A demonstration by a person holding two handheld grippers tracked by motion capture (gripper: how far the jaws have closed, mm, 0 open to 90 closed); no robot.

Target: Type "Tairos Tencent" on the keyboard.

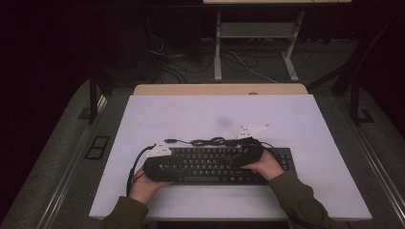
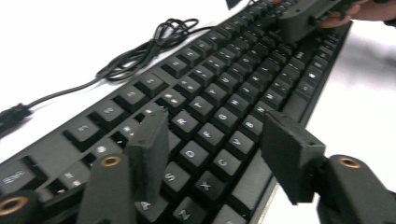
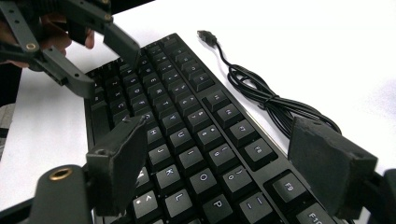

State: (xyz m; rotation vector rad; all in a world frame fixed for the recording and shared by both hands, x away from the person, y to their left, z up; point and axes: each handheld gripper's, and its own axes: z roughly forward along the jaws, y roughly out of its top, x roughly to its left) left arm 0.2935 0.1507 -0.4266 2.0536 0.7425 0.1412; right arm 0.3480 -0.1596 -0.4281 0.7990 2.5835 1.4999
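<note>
Resting over the two ends of one black keyboard (image 1: pixel 217 164), the left gripper (image 2: pixel 212 154) and right gripper (image 3: pixel 224 163) are held with jaws apart, clamped on nothing. One cable (image 1: pixel 210 141) is coiled behind it. The keyboard lies on a white table (image 1: pixel 191 114) in a dark room.

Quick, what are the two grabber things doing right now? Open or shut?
Left gripper: open, jaws spread over the keyboard, holding nothing.
Right gripper: open, jaws spread over the keyboard, holding nothing.
</note>
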